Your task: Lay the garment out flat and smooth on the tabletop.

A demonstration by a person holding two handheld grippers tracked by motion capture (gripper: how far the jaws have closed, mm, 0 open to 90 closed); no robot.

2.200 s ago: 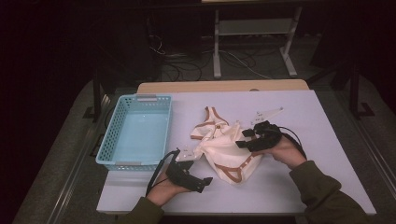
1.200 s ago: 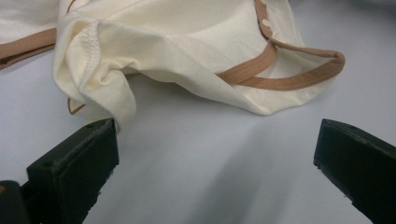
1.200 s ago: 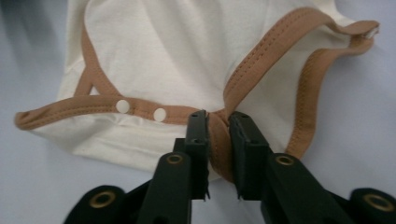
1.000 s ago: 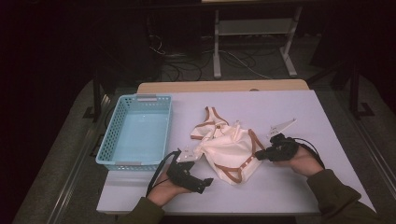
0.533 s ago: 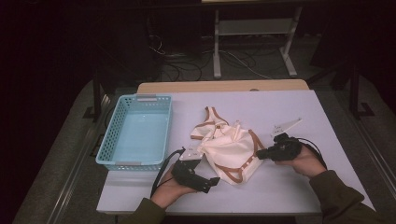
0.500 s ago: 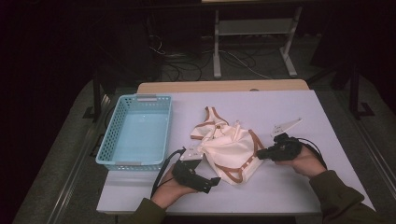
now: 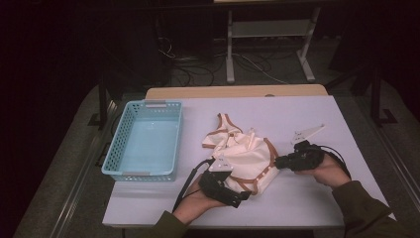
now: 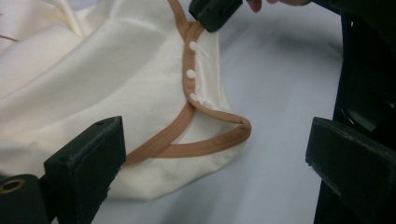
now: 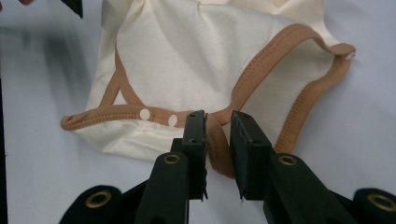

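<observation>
1. High view: a cream cotton baby bodysuit with tan-brown trim (image 7: 242,156) is lying crumpled in the middle of the pale lavender counter (image 7: 277,111). A light blue slotted plastic basket (image 7: 146,139) is sitting well apart to its left. The left tool (image 7: 237,197) is resting at the garment's near edge, in the person's left hand (image 7: 195,203). The right tool (image 7: 278,162) is pointing at the garment's right edge, with the right hand (image 7: 327,171) wrapping its body and a grey three-cornered plate sticking up behind it.

2. Left gripper view: the left tool (image 8: 215,158) is standing released, its two black jaws spread wide. The bodysuit's lower hem (image 8: 187,140), a loop of tan binding beside three white snap studs (image 8: 191,72), is lying between them on the counter, untouched by either pad. The tip of the other tool is meeting the trim at the top of this view.

3. Right gripper view: the right tool (image 9: 218,135) is sitting with its jaws narrowly parted, having just been opening. A fold of the tan trim (image 9: 218,149) is lying in the gap; the pads are not pressing it. Two white snaps (image 9: 159,116) are showing just to the left.
</observation>
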